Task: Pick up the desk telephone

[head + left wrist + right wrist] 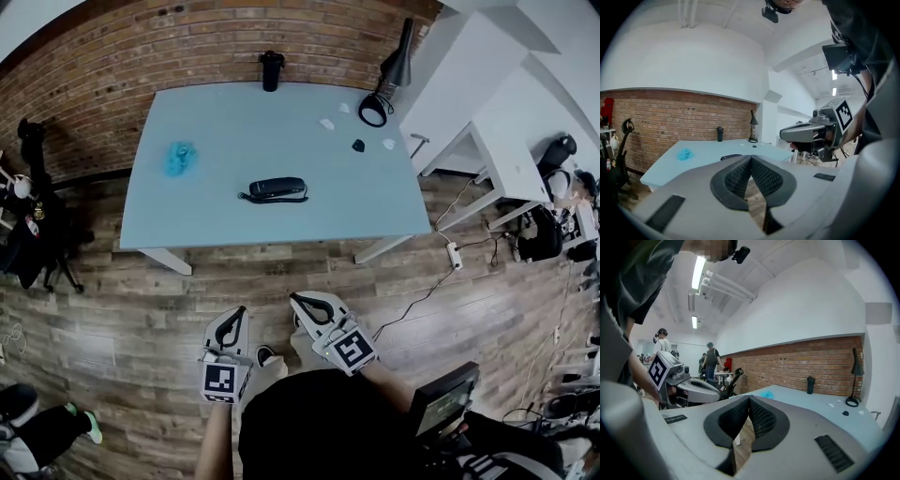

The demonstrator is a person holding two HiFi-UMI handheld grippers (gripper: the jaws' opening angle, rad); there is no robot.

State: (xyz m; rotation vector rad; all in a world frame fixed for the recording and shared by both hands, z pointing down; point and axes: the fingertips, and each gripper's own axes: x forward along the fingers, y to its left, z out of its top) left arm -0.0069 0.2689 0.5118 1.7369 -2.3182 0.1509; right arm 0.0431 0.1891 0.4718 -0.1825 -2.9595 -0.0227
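Pale blue and smooth, the rectangular table [225,225] stands on a floor of worn wood planks [141,319], its far edge against a red brick wall [187,56]. The desk telephone [277,188], long, low and black with rounded ends, lies flat near the middle of the surface, a little toward the near edge, with its thin black cord [253,199] looped beside it. Toward the left edge sits a crumpled bright blue wad [180,157]. At the middle of the far edge stands a black cylindrical tumbler [272,70], its lid on, so its inside is hidden. In the far right corner a black desk lamp [394,70] rises from a ring-shaped base, with small white scraps [326,123] and a small black lump [358,145] lying near it.

Grey and matte, the left gripper [751,158] has its ribbed black pads [738,178] pressed together at the tips with nothing between them. The right gripper [749,398] stands the same way, its pads [761,420] meeting on nothing. Both hang over the floor short of the table's near edge, well apart from the telephone.
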